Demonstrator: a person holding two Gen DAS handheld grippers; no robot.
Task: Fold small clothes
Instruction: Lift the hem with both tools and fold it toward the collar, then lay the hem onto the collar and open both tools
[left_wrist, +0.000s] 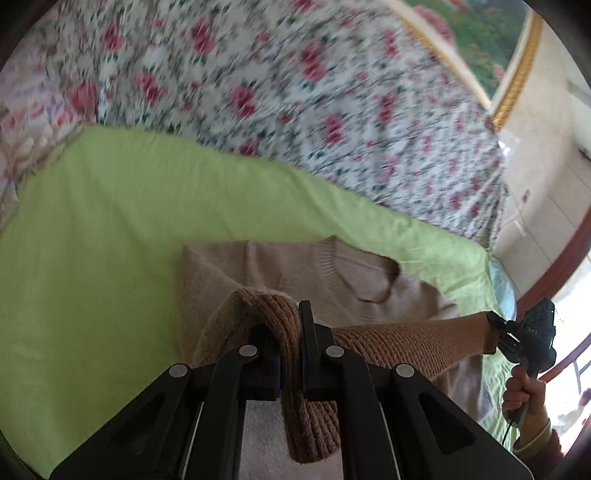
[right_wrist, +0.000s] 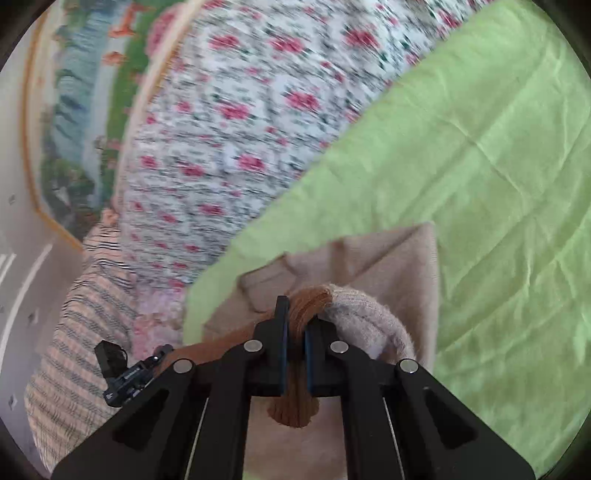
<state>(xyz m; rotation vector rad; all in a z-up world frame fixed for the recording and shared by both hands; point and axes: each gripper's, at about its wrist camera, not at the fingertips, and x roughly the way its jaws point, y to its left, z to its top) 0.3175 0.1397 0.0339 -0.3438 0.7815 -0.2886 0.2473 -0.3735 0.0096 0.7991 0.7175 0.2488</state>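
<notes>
Left tool (left_wrist: 291, 332): clamped on sweater hem (left_wrist: 388, 343) | right tool (right_wrist: 295, 328): clamped on same hem

Bed's got a lime green sheet (left_wrist: 110, 229) spread flat with a few creases, and behind it there's a floral quilt (left_wrist: 295, 85), white with pink-red roses, pretty blurry. A gold-framed painting (right_wrist: 74, 122) of greenery and water hangs on the pale wall. There's also a striped cloth (right_wrist: 74, 350) bunched up next to the quilt, and a window with a reddish-brown frame (left_wrist: 554, 280) off to the side.
</notes>
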